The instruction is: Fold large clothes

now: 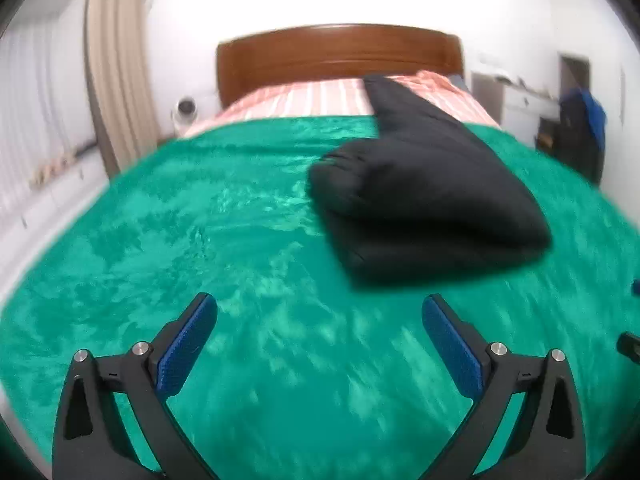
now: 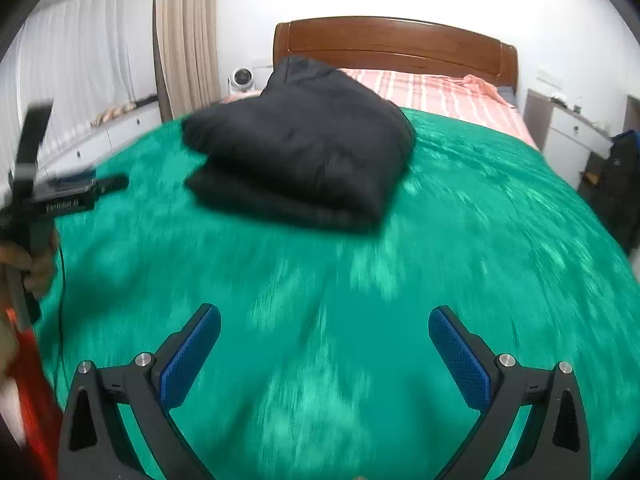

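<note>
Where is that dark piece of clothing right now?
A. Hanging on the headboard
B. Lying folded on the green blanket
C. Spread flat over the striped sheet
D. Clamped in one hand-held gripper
B: the dark clothing lies folded in layers on the green blanket, and both the left hand-held gripper and right hand-held gripper are open with nothing between their fingers.

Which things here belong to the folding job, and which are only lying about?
Job: black folded garment, left hand-held gripper, right hand-held gripper, green blanket.
Lying about: small fan, striped sheet, nightstand.

Folded black garment on green blanket, beyond wide-spread empty left tongs.
</note>
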`<act>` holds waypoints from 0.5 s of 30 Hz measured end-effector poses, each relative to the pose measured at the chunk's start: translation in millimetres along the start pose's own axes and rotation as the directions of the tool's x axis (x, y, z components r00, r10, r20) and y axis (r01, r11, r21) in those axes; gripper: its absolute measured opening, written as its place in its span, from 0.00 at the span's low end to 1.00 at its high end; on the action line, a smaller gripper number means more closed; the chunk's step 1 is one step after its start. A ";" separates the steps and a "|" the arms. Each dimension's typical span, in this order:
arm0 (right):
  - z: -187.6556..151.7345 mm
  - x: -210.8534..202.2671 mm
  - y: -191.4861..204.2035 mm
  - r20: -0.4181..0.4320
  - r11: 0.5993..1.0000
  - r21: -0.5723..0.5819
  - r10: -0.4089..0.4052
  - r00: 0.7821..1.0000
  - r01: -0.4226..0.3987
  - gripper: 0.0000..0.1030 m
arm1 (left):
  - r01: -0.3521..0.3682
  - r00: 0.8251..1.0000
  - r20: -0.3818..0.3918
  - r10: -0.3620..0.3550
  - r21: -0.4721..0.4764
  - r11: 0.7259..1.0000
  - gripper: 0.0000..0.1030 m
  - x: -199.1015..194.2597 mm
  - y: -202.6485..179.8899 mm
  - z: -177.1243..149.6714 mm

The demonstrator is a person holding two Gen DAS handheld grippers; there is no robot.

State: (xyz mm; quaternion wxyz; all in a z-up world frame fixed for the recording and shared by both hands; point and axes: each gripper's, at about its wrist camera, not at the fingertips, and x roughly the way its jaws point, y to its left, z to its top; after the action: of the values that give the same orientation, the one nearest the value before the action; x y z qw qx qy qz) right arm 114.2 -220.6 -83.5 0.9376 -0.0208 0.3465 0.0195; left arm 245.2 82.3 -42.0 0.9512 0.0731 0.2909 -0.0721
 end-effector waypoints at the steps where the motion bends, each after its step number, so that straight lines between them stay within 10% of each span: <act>1: -11.6 -15.8 -2.5 0.007 1.000 -0.008 -0.025 1.000 0.025 1.00 | -0.004 1.000 -0.003 0.004 0.029 1.000 1.00 -13.9 -11.0 -10.9; 8: -21.9 -66.8 -12.9 0.178 0.980 0.038 -0.197 0.964 0.193 1.00 | -0.029 0.999 0.016 0.029 0.036 0.999 1.00 -91.6 -68.1 -42.1; 15: -36.3 -82.2 -18.9 0.183 0.986 0.097 -0.152 0.971 0.136 1.00 | -0.062 0.996 0.061 0.060 0.025 0.998 1.00 -123.5 -78.8 -41.3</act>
State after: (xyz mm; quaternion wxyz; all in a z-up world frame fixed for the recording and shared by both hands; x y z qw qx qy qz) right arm 29.2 -243.2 -57.1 0.9654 -0.0050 0.2535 -0.0613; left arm 107.3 24.3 -13.9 0.9603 0.0926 0.2587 -0.0492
